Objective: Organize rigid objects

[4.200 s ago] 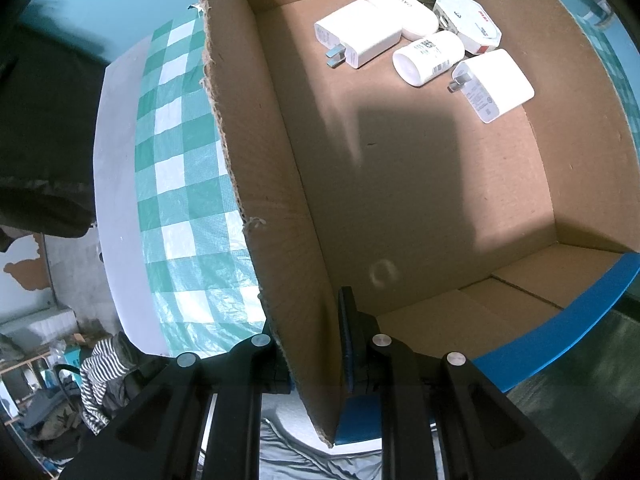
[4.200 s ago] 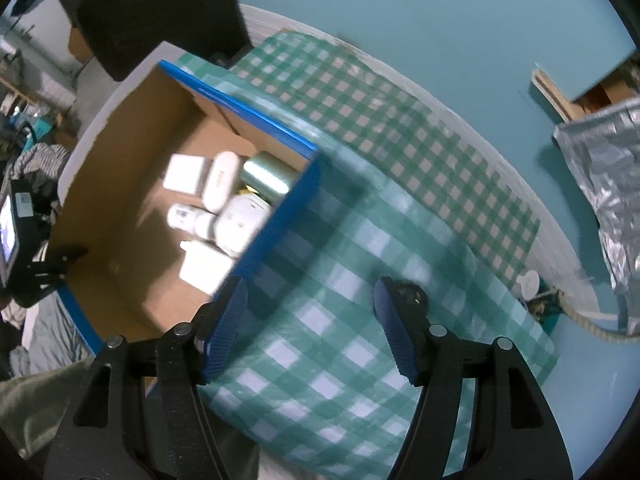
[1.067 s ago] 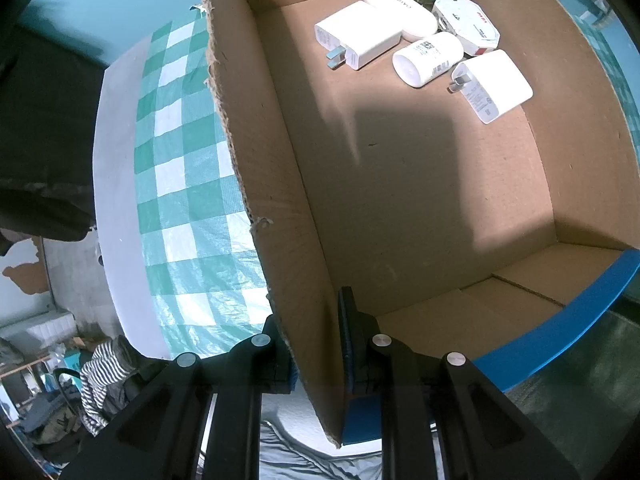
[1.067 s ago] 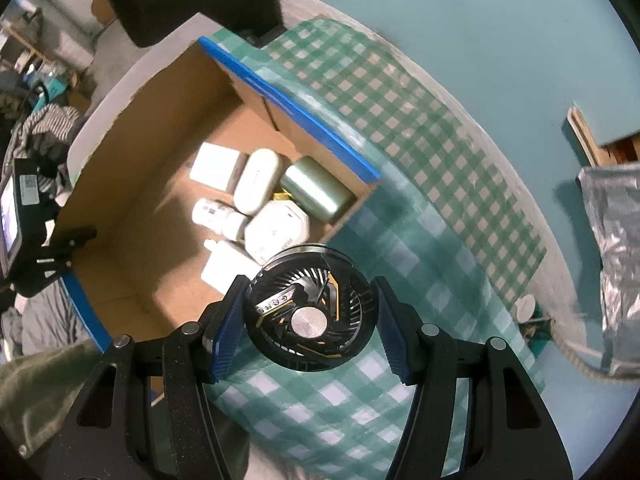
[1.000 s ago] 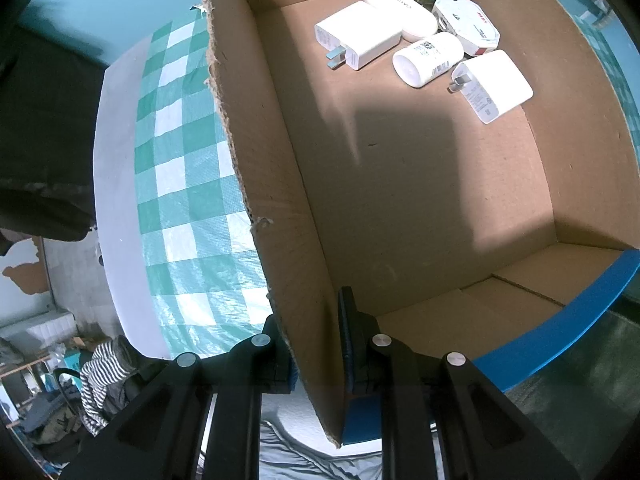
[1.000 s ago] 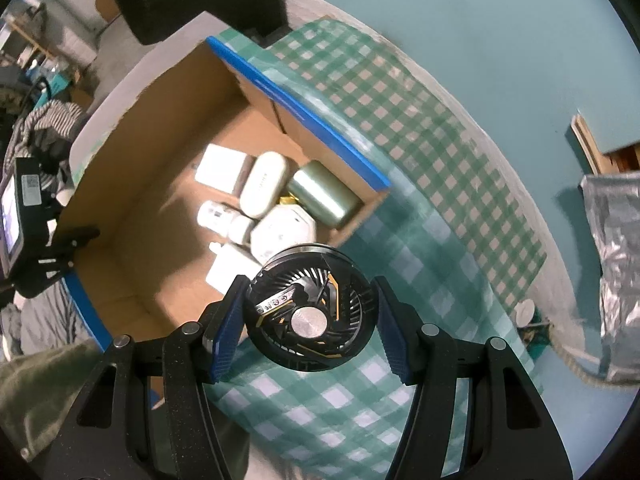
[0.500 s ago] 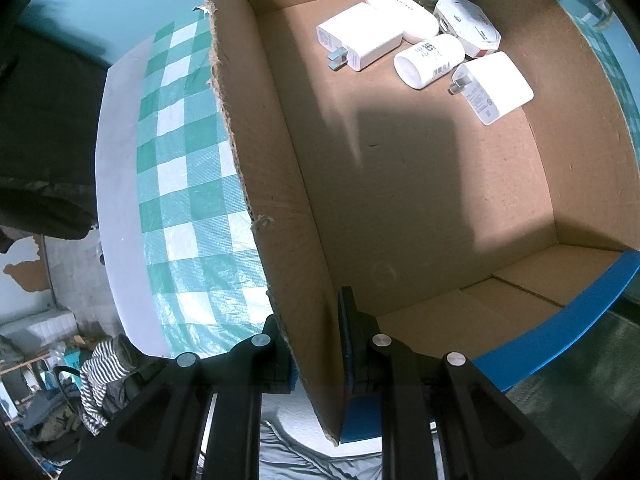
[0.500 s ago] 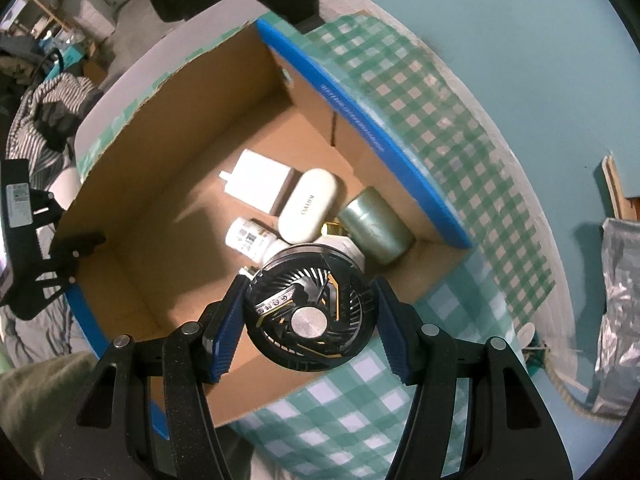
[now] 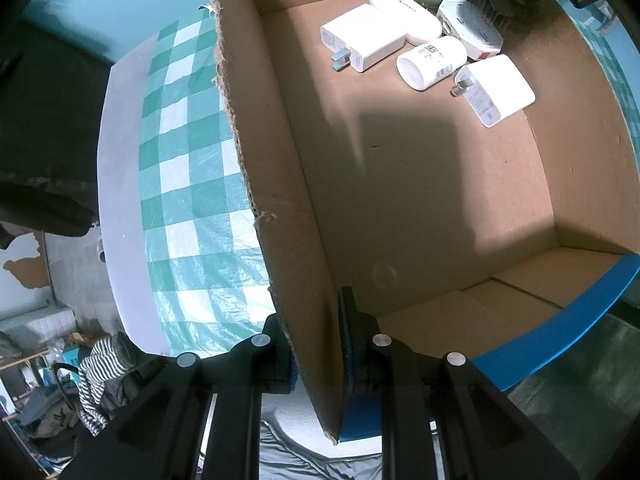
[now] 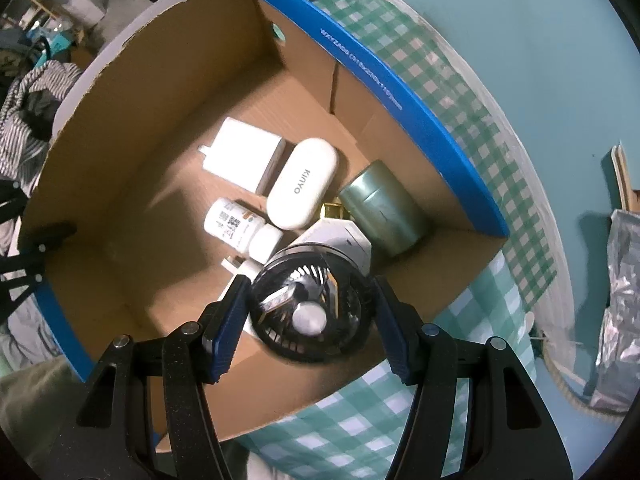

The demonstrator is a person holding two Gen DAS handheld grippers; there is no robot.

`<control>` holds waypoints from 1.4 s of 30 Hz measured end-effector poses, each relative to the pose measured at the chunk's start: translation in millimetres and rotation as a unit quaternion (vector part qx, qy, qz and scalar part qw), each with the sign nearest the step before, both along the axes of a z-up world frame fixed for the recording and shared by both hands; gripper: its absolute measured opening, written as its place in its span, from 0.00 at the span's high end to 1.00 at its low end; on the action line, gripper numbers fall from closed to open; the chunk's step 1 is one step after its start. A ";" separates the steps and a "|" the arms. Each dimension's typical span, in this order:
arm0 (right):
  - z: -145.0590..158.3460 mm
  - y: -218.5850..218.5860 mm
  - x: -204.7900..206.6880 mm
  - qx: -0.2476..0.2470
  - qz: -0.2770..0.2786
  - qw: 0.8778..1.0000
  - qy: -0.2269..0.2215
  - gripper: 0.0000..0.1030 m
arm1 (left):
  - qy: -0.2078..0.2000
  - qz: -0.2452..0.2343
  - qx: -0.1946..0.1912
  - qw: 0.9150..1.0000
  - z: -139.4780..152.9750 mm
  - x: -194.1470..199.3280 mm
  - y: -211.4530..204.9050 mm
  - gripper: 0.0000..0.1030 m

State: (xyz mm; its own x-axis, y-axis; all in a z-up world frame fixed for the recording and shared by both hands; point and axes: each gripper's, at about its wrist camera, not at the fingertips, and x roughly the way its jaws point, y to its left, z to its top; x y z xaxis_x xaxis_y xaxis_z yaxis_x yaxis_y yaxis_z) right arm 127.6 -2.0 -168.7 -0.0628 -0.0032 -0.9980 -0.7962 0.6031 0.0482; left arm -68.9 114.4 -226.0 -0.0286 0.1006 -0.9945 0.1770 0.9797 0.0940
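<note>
**Cardboard box, fan held above it**

Cardboard forms the box (image 10: 168,92), rimmed in blue tape printed "WXYZA08", the rest unclear. Its wall is clamped by the left gripper (image 9: 316,344). A black fan (image 10: 314,306) is gripped between the right gripper (image 10: 310,320) pads, over the box's items. Inside lie a white case (image 10: 302,184) marked "KINYO", a labelled bottle (image 10: 236,226), chargers and a green tin (image 10: 384,210).
</note>
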 end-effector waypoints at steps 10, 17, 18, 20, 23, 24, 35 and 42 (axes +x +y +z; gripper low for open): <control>16.5 -11.5 -2.2 0.017 -0.028 0.999 -0.002 0.32 | 0.001 -0.013 0.006 1.000 3.5 3.4 -10.4 0.84; 50.3 -31.3 -5.7 0.052 -0.071 0.996 -0.026 0.28 | -0.004 -0.017 0.013 1.000 9.6 12.1 -14.7 0.84; 57.4 -36.8 -6.3 0.058 -0.082 0.994 -0.030 0.28 | -0.005 -0.018 0.013 1.000 11.4 13.4 -15.1 0.84; 68.3 -45.9 -6.2 0.070 -0.099 0.992 -0.036 0.28 | -0.007 -0.018 0.014 1.000 15.3 17.4 -15.3 0.84; 85.1 -59.3 -6.9 0.077 -0.124 0.988 -0.052 0.28 | -0.009 -0.013 0.013 1.000 23.4 22.8 -15.0 0.84; 94.2 -65.4 -8.0 0.082 -0.134 0.986 -0.062 0.28 | -0.011 -0.012 0.012 1.000 25.5 22.8 -15.1 0.84; 172.1 -119.2 -15.9 0.118 -0.226 0.955 -0.151 0.26 | -0.109 -0.024 0.018 0.994 112.4 57.1 -35.7 0.45; 204.1 -147.9 -25.8 0.110 -0.259 0.937 -0.208 0.25 | -0.191 -0.019 0.024 0.981 172.6 76.9 -50.5 0.17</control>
